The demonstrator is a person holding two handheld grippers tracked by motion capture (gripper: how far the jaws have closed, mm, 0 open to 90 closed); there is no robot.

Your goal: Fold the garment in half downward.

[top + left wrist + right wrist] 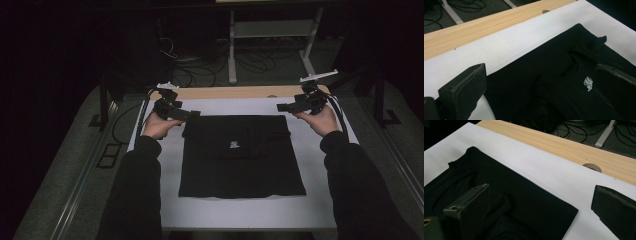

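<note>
A dim room surrounds the white-topped bench (310,210). Between the two claws lies a folded black garment (240,156), flat. Left claw (194,114) and right claw (281,107) hover released at its far corners, nothing gripped.

- The folded garment (242,156) is plain black, with a small white printed logo (233,145) near its middle.
- The bench (240,212) has a white top; its far edge is a strip of pale, grained wood (474,27).
- The left gripper (192,114) and right gripper (281,107) are black.
- The sleeves (131,200) are black.
</note>
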